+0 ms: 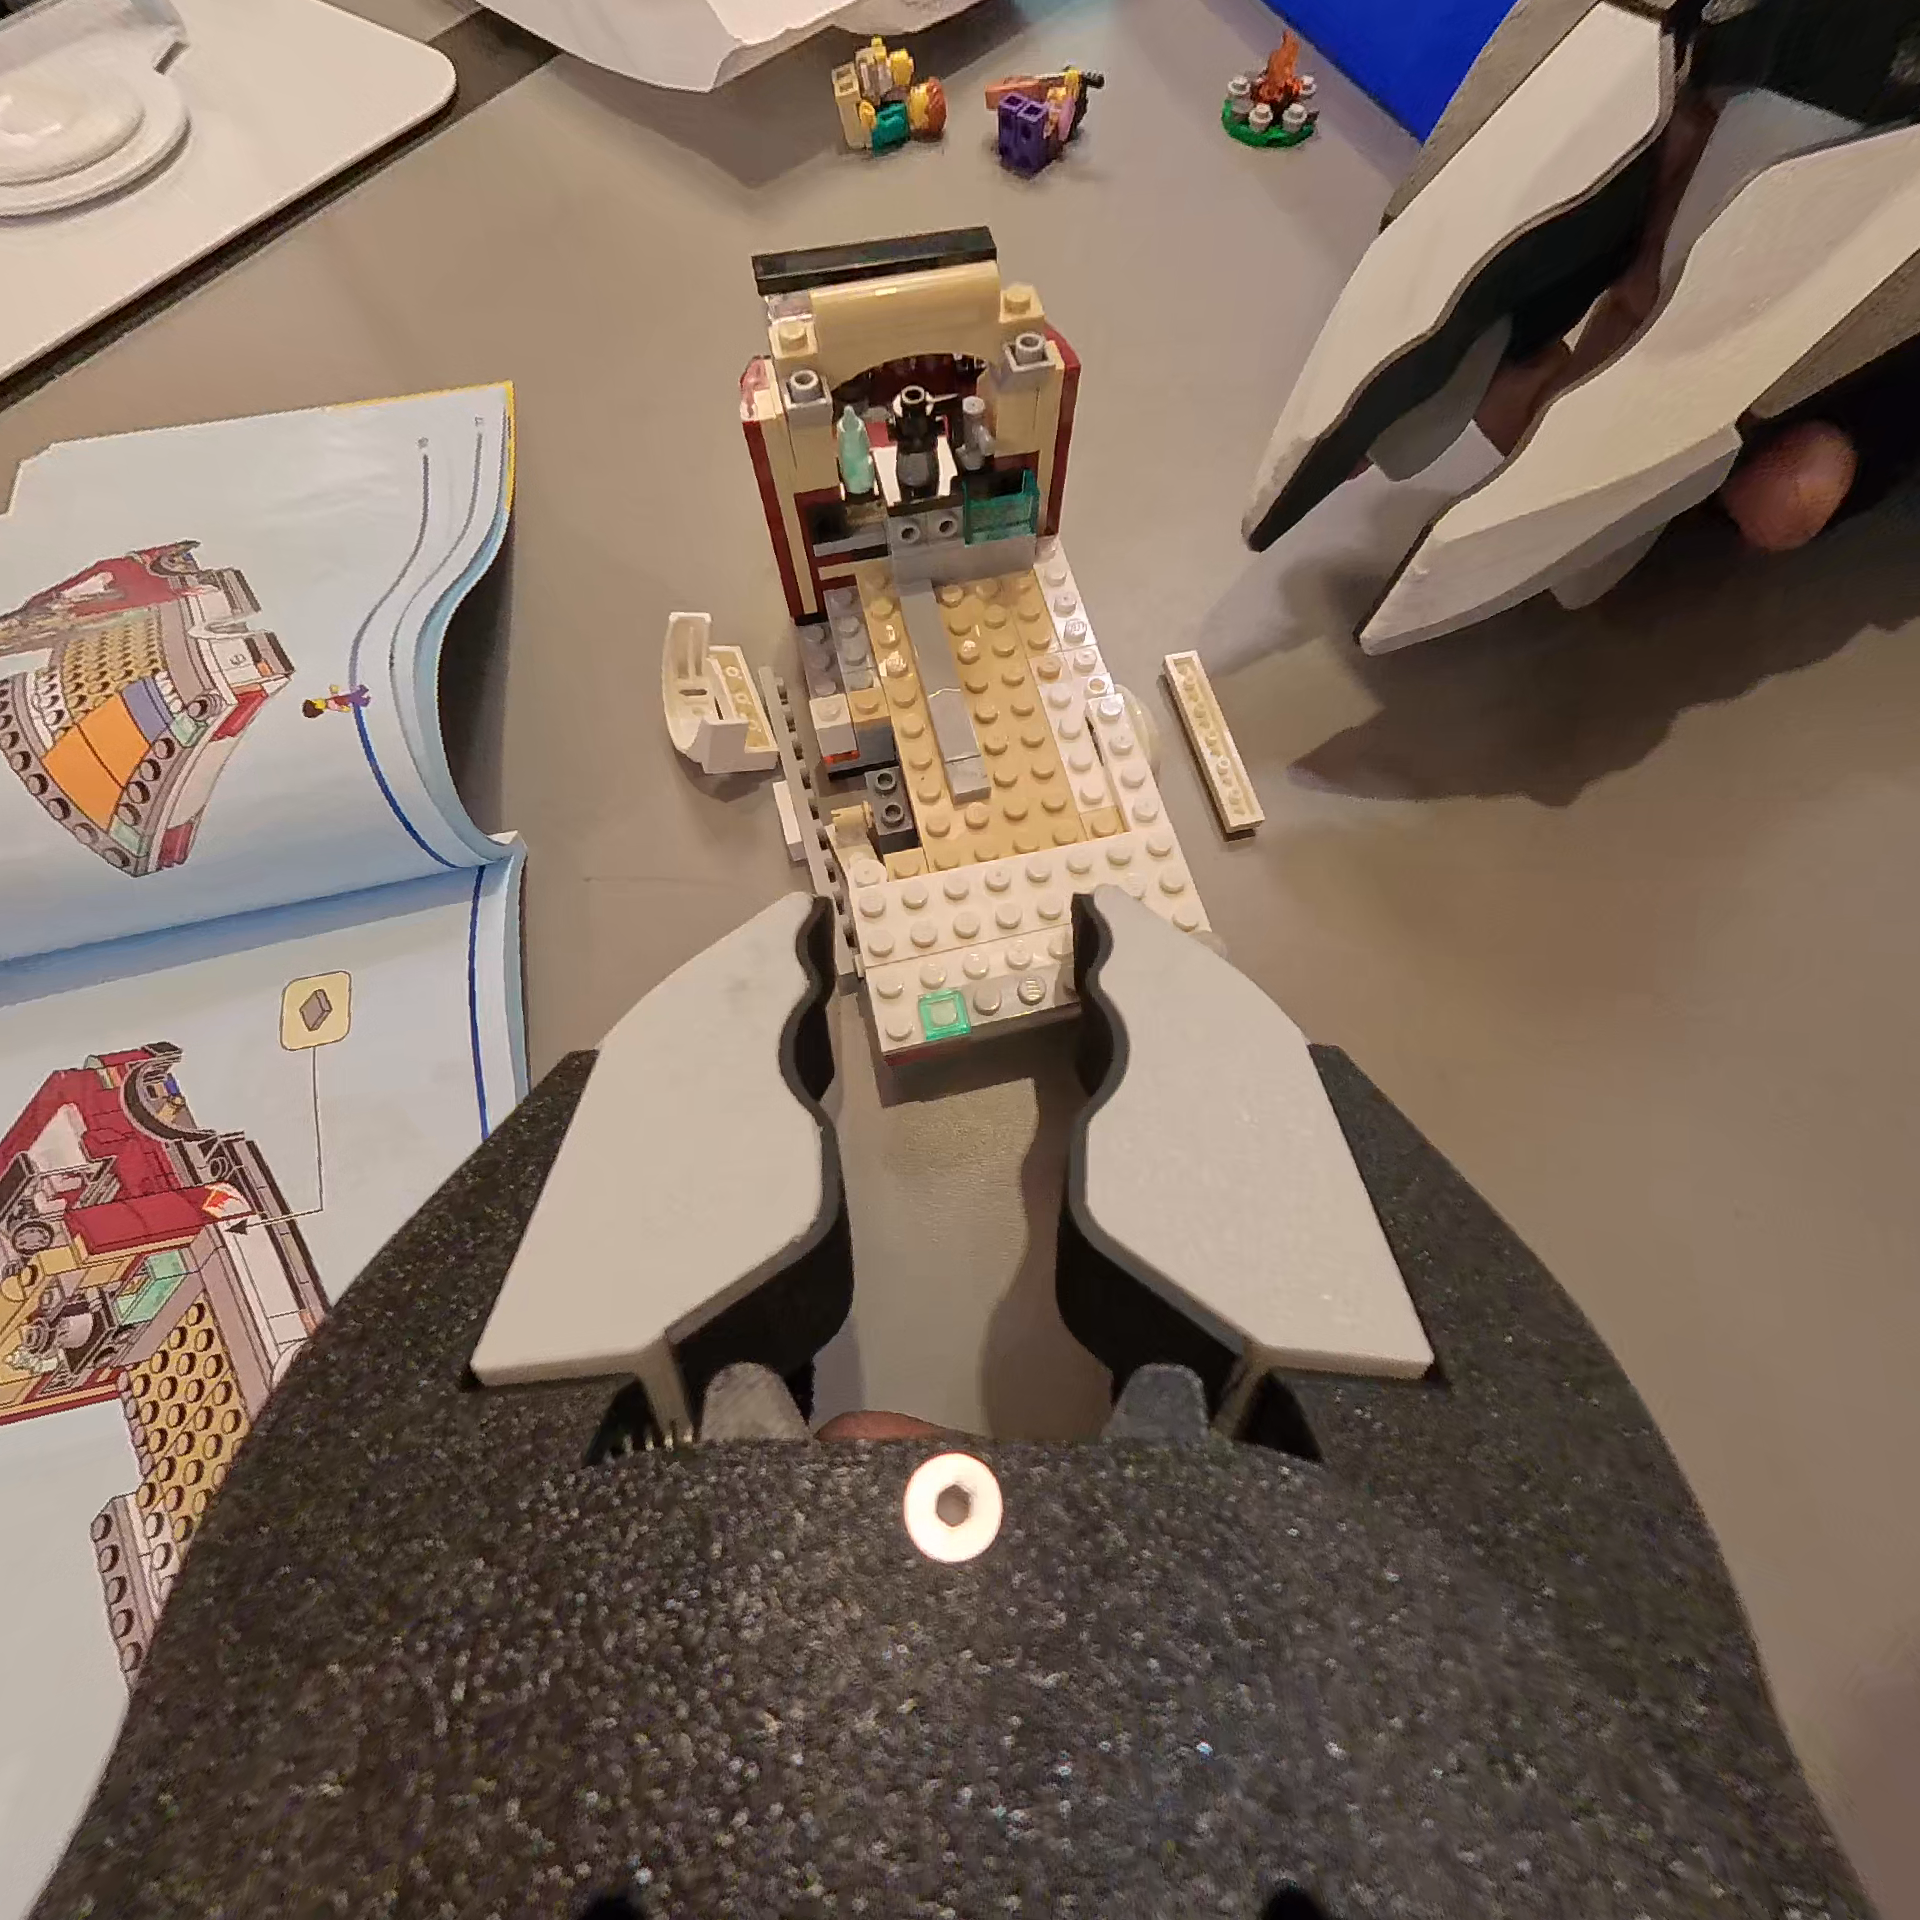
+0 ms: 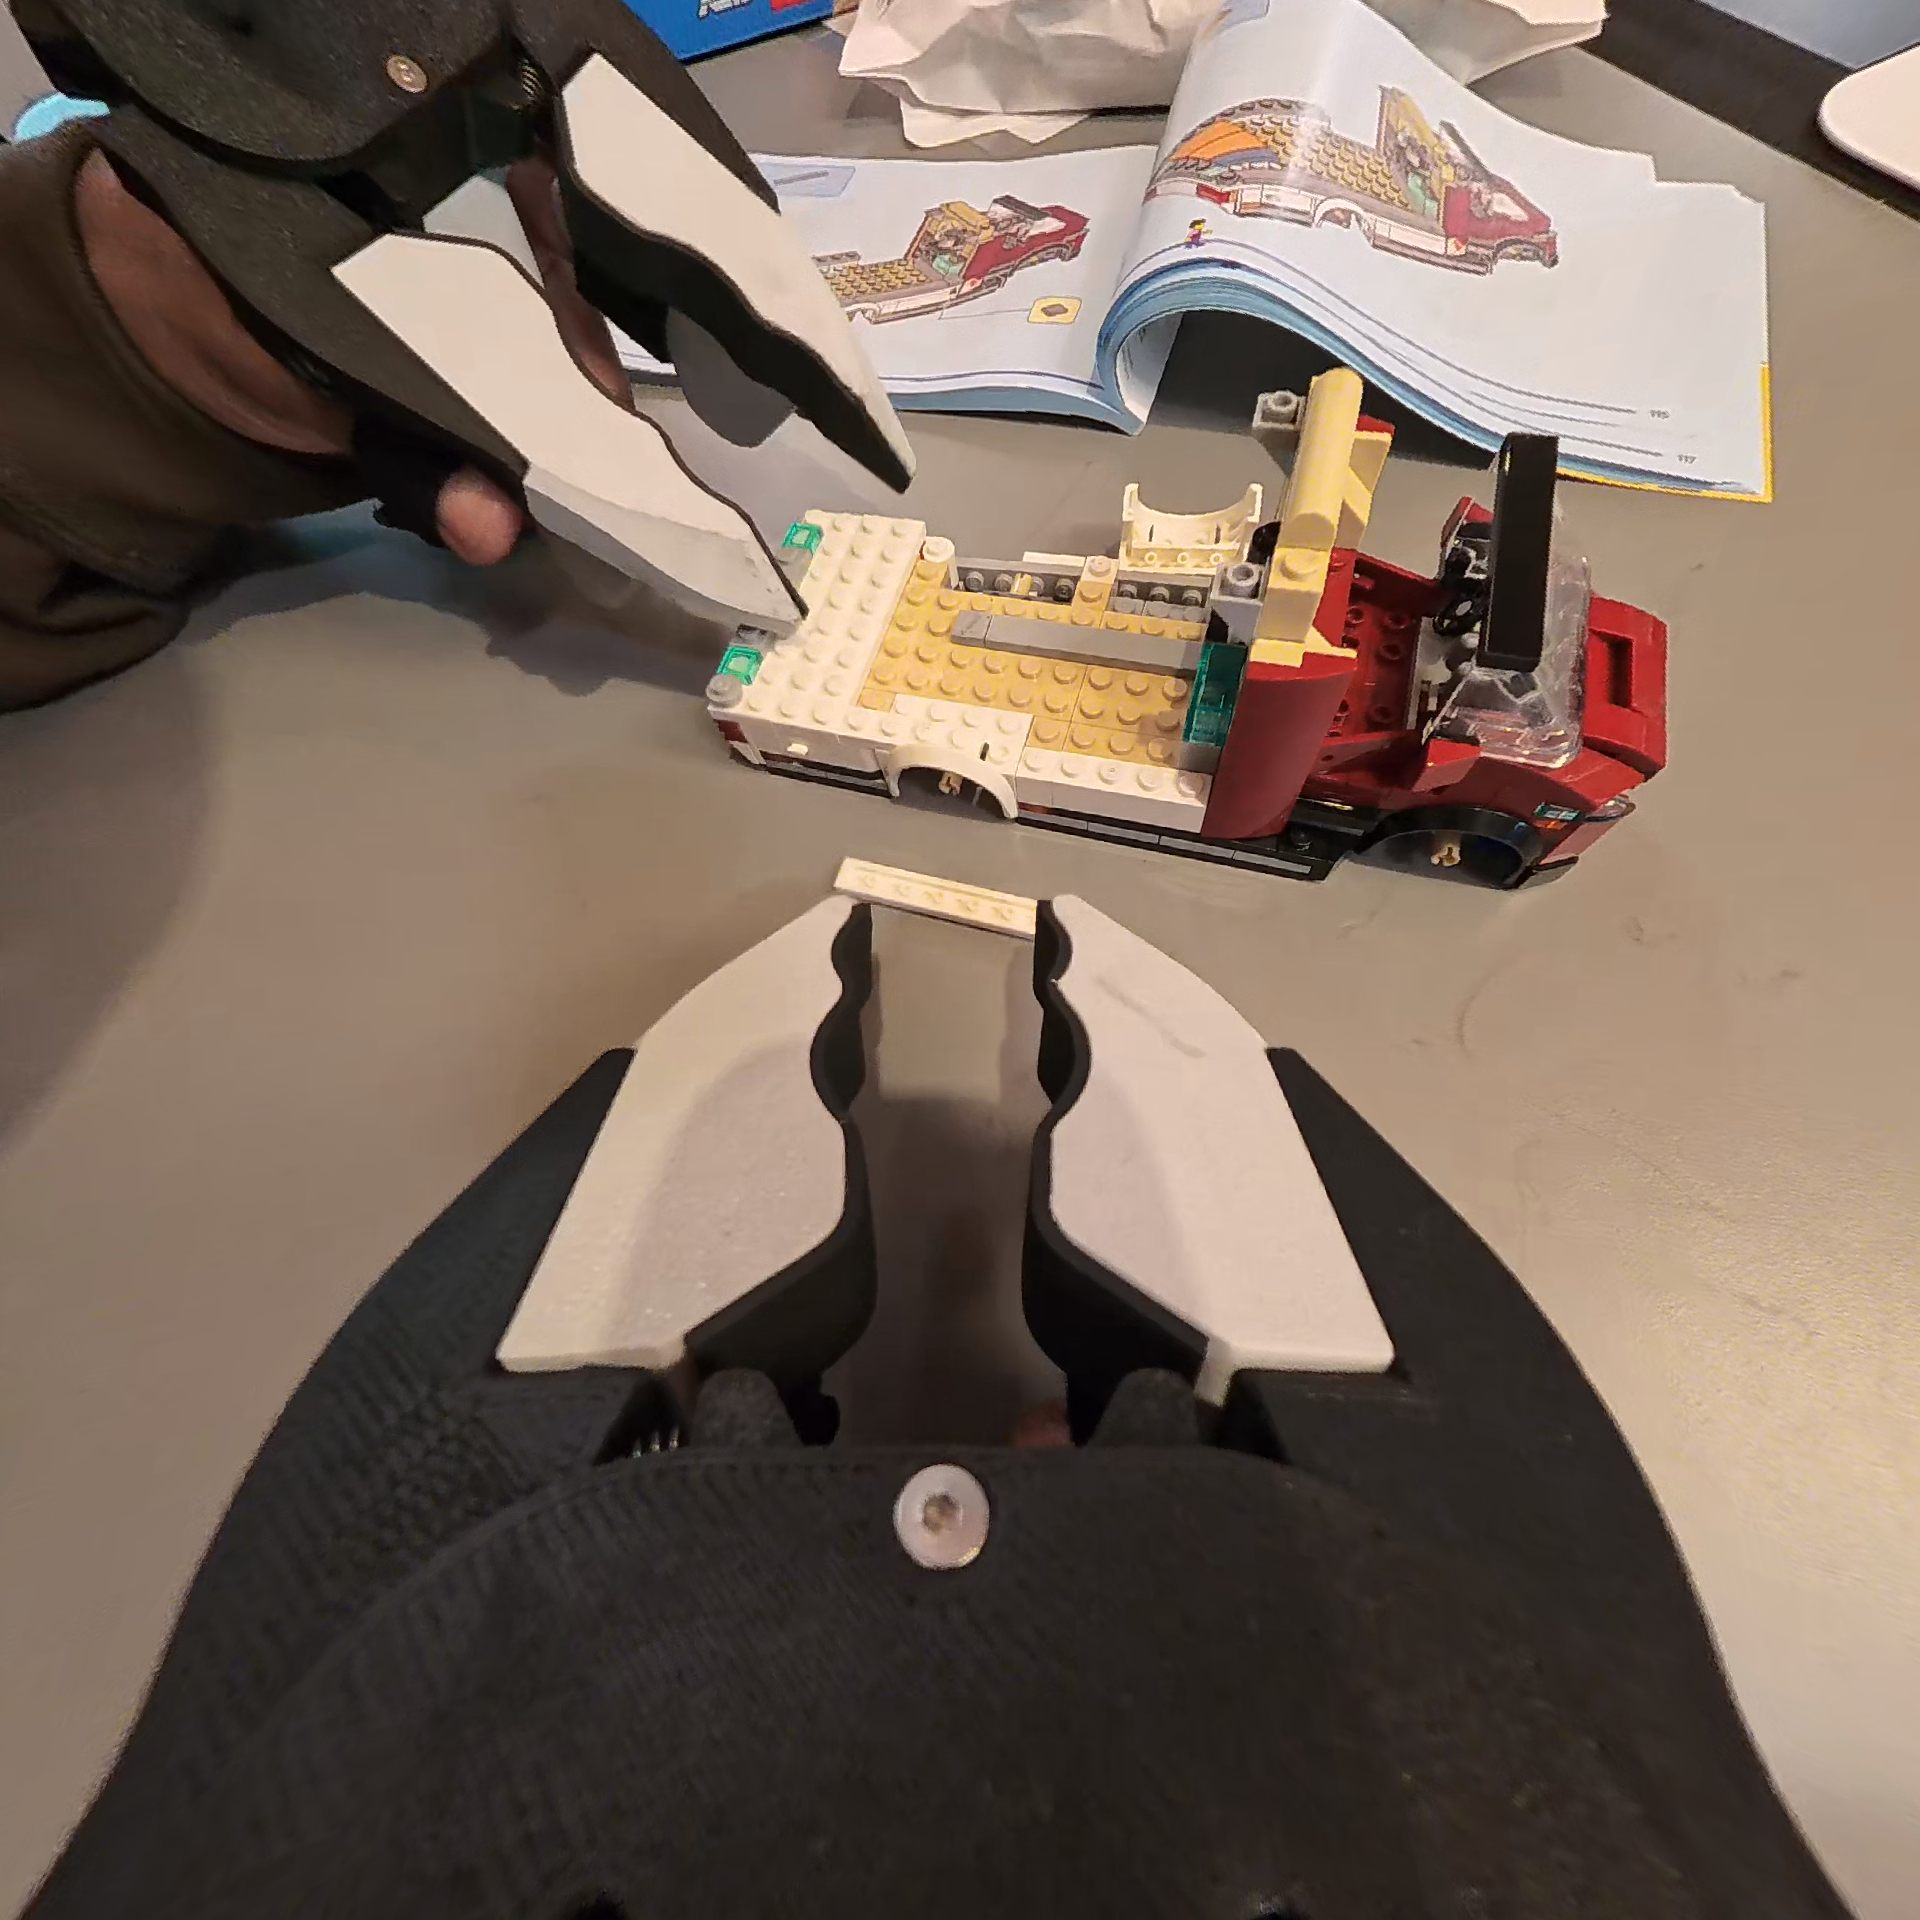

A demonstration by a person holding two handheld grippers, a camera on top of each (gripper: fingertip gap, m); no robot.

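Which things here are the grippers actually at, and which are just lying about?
At the grippers: brick truck, with the left gripper open at its rear end; white strip plate, flat on the table just ahead of the open right gripper.

Lying about: instruction booklet, loose white arch piece, three small brick builds, crumpled paper, white tray.

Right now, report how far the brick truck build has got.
Built: the brick truck, with dark red cab and white-and-tan studded bed. In hand: nothing; the left gripper straddles the bed's rear, and the right gripper stands open by a loose white strip plate. Also loose: a white arch piece.
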